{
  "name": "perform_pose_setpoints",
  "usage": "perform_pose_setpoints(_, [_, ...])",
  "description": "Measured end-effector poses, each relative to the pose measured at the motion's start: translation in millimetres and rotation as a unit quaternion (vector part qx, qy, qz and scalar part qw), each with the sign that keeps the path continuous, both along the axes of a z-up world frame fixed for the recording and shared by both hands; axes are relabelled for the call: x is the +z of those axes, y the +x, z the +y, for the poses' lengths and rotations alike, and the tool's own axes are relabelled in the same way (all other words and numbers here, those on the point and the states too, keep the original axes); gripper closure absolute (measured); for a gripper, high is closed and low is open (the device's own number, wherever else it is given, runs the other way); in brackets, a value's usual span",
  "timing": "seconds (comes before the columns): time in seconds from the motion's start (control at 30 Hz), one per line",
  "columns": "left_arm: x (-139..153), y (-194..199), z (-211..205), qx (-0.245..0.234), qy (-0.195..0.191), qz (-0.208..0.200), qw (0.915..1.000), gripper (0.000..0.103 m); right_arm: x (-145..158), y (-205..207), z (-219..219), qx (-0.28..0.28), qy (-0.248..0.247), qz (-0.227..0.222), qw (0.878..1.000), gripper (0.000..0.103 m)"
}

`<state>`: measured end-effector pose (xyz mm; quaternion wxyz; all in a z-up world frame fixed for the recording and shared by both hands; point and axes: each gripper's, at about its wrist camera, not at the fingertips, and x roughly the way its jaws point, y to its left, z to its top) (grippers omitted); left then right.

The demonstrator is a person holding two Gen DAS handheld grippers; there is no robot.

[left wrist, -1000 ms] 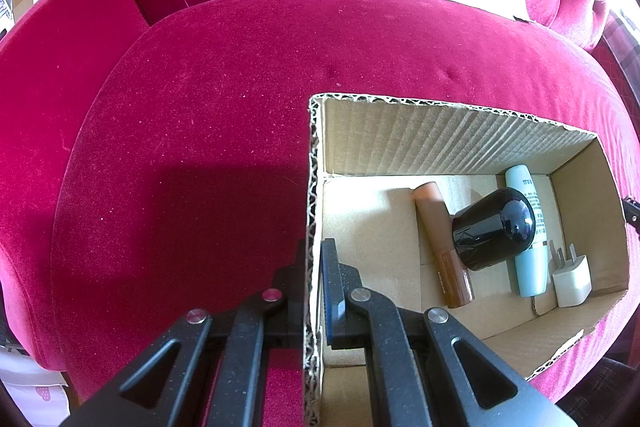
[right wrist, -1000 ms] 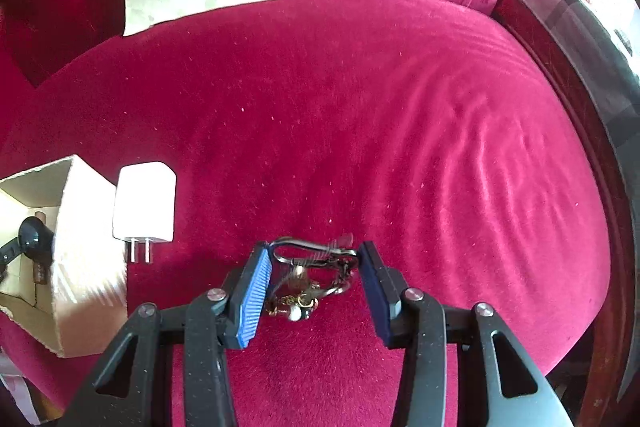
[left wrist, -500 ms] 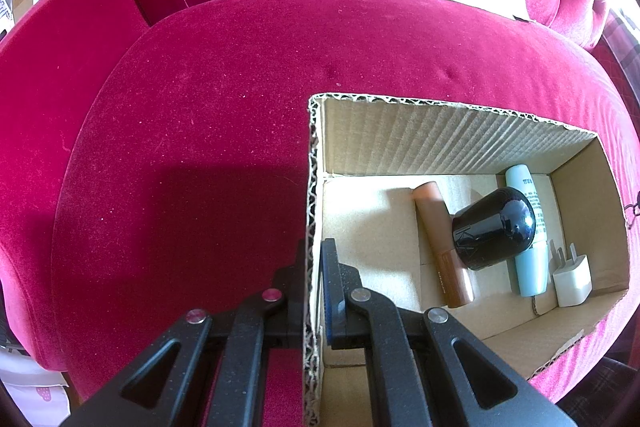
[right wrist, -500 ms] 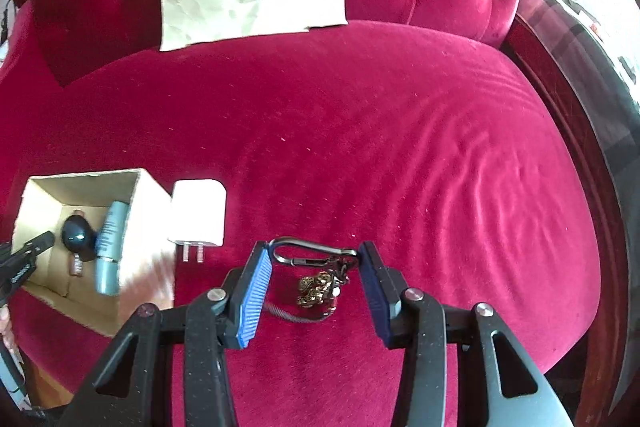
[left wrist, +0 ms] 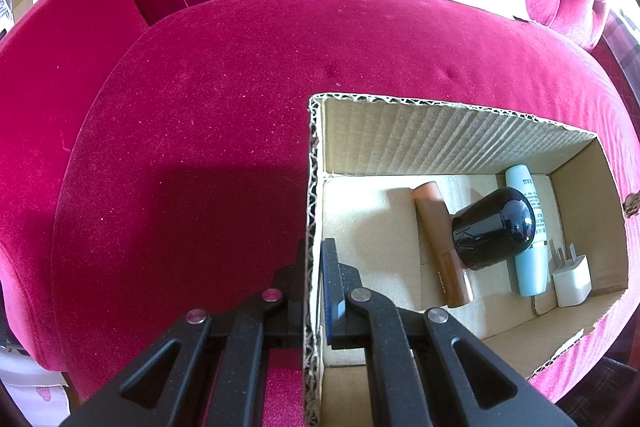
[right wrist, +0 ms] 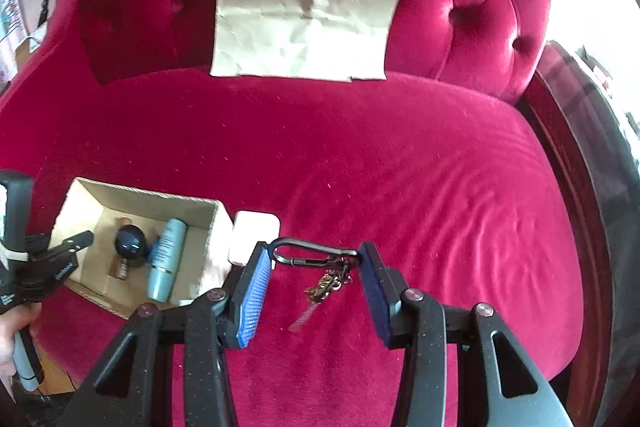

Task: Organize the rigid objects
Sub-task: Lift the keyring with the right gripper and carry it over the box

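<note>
**Holding box wall left, keyring clamped right**

Pinching the near wall of the open corrugated cardboard box (left wrist: 440, 143), the left gripper (left wrist: 314, 267) has one finger outside and one inside, jaws closed on the cardboard edge. The box sits on the crimson velvet sofa seat (left wrist: 200, 107).

Inside the box, lying on the floor:
- brown cylindrical tube (left wrist: 438, 239)
- glossy black rounded cap-shaped object (left wrist: 494, 227), resting across the brown tube and the next one
- pale blue plastic tube (left wrist: 528, 239)
- small white plug adapter (left wrist: 572, 279) in the corner by the blue tube

The right gripper (right wrist: 316, 267) grips a black metal carabiner (right wrist: 316, 251) end to end between its pads, above the seat; a brass charm and key (right wrist: 324, 287) dangle below. A white rectangular charger (right wrist: 256, 231) lies on the seat just outside the box. A crumpled tan paper sheet (right wrist: 304, 27) leans on the tufted backrest.
</note>
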<state>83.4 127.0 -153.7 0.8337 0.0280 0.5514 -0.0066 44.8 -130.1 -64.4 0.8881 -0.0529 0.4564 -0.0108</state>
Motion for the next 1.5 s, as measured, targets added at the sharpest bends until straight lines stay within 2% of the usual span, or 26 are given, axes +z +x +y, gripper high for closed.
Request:
perform_pose_setpoints(0.43, [0, 0, 1, 0.0, -0.001, 0.001, 1.0, 0.1, 35, -10, 44, 0.058, 0.002, -0.025, 0.998, 0.055])
perform_pose_setpoints(0.83, [-1, 0, 2, 0.001, -0.002, 0.001, 1.0, 0.1, 45, -10, 86, 0.104, 0.019, -0.034, 0.994, 0.055])
perform_pose_setpoints(1.13, [-2, 1, 4, 0.003, -0.005, 0.002, 1.0, 0.1, 33, -5, 117, 0.132, 0.024, -0.024, 0.991, 0.055])
perform_pose_setpoints(1.5, [-2, 1, 4, 0.003, -0.005, 0.003, 1.0, 0.1, -15, 9, 132, 0.135, 0.016, 0.01, 0.991, 0.055])
